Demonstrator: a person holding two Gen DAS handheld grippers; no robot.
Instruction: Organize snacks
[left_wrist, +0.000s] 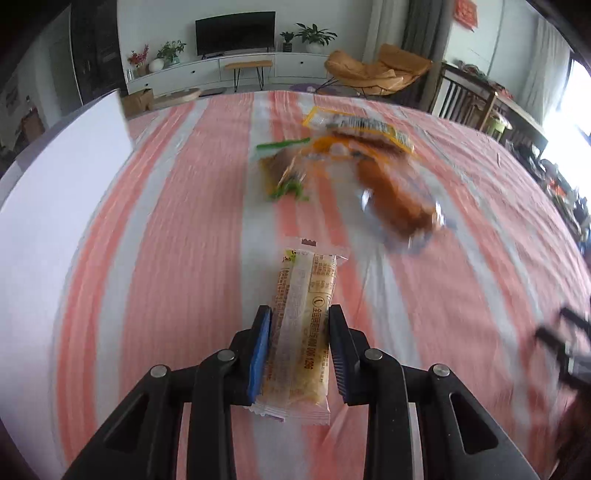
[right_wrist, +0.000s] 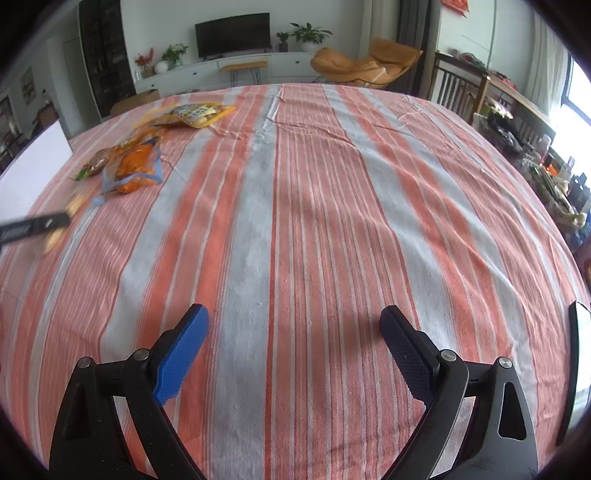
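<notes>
Left wrist view, bottom centre: the left gripper (left_wrist: 300, 314) is clamped on a yellow snack packet (left_wrist: 304, 332) lying on the striped cloth (left_wrist: 147, 258), and that slick wrapper could slide out if lifted fast, while the right gripper (right_wrist: 294, 314) gapes empty.

both wrist views close, angled down; shared striped tablecloth (left_wrist: 177, 206), snack pile (right_wrist: 129, 162)

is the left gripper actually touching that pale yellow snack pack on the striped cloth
Touching. The left wrist view shows the left gripper with both pads pressed against the sides of the snack pack, no gap on either side.
</notes>
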